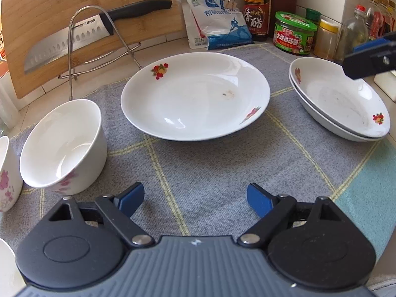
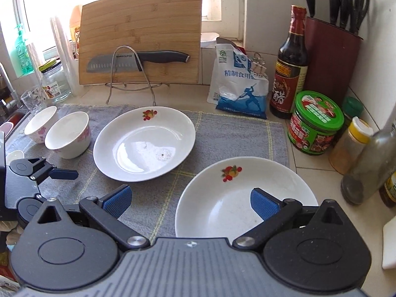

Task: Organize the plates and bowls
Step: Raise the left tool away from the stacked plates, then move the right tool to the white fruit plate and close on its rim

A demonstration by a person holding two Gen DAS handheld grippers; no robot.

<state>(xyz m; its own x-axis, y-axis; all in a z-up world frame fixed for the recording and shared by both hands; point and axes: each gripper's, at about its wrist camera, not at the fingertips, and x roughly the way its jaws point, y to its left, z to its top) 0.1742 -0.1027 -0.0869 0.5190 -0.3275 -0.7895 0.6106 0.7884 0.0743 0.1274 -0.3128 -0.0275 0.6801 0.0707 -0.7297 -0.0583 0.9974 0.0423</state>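
Note:
A single white plate (image 1: pixel 195 96) with fruit prints lies on the grey mat ahead of my left gripper (image 1: pixel 195 200), which is open and empty above the mat. Two stacked white plates (image 1: pixel 341 104) sit at the right. A white bowl (image 1: pixel 64 146) with pink flowers stands at the left, a second bowl (image 1: pixel 7 173) beside it. In the right wrist view my right gripper (image 2: pixel 190 201) is open and empty, its right finger over the stacked plates (image 2: pixel 235 198). The single plate (image 2: pixel 144 143), both bowls (image 2: pixel 68 137) (image 2: pixel 40 123) and the left gripper (image 2: pixel 61 174) show there too.
A bamboo cutting board (image 2: pixel 141 34) with a knife (image 2: pixel 138 60) leans in a wire rack (image 2: pixel 131 74) at the back. A salt bag (image 2: pixel 238 86), vinegar bottle (image 2: pixel 289 69), green-lidded jar (image 2: pixel 315 123), spice jars and a knife block (image 2: pixel 331 57) line the right. Glass jars stand at the left.

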